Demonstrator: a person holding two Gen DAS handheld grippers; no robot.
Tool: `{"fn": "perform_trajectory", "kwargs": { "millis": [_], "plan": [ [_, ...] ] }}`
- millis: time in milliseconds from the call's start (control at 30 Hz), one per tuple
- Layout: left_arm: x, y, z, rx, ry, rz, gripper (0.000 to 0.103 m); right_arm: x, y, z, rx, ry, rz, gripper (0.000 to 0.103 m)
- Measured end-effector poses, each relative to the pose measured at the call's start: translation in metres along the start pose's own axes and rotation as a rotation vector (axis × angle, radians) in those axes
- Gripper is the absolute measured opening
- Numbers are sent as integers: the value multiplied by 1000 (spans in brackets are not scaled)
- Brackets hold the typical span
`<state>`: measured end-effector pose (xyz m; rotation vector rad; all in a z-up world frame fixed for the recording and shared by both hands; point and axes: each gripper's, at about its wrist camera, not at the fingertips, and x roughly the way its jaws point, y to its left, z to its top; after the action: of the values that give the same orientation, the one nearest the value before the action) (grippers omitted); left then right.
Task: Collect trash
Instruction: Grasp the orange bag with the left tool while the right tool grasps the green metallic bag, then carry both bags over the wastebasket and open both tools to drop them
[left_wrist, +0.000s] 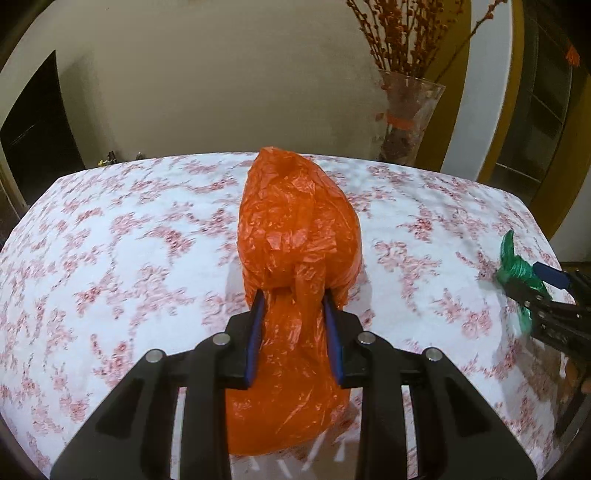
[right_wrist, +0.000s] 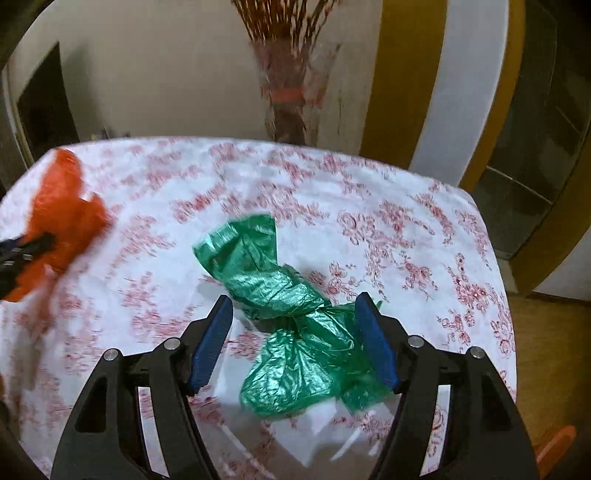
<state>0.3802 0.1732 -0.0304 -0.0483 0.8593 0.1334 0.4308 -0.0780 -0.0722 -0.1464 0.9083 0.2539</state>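
A table under a white cloth (left_wrist: 147, 229) with pink flowers stands before a pale wall, a glass vase (left_wrist: 408, 118) of dried twigs behind it. The left gripper (left_wrist: 293, 295) clenches an orange bag (left_wrist: 295, 221) lying mid-table. The right gripper (right_wrist: 295, 302) straddles a green bag (right_wrist: 273, 284) with one pad touching it, not pinching.

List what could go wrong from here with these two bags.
1. The left gripper pinches only the orange plastic bag's thin neck; it may tear or slip.
2. The right gripper straddles the green plastic bag without pressing it; it may miss.
3. Dragging could rumple the floral tablecloth.
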Motion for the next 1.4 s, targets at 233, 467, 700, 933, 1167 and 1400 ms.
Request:
{"fn": "perform_trajectory", "kwargs": {
  "millis": [233,467,700,933,1167,1400],
  "plan": [
    [-17,1,-11,5,-7,-25,30,-24,-26,-18,137,27,50,14],
    [-54,-20,-16,25,-34,-76,30,-97,-52,-47,236,-60,77,13],
    [-112,-59,-25,74,-80,-137,30,-182,-81,-78,324,-180,82,13],
    [-167,-106,-33,134,-125,-210,30,-253,-104,-113,364,-293,59,13],
    [-210,-162,-48,210,-149,-298,30,-298,-126,-142,409,-367,7,13],
    [-228,-226,-65,277,-138,-390,30,-322,-157,-171,477,-394,-46,13]
  ]
}}
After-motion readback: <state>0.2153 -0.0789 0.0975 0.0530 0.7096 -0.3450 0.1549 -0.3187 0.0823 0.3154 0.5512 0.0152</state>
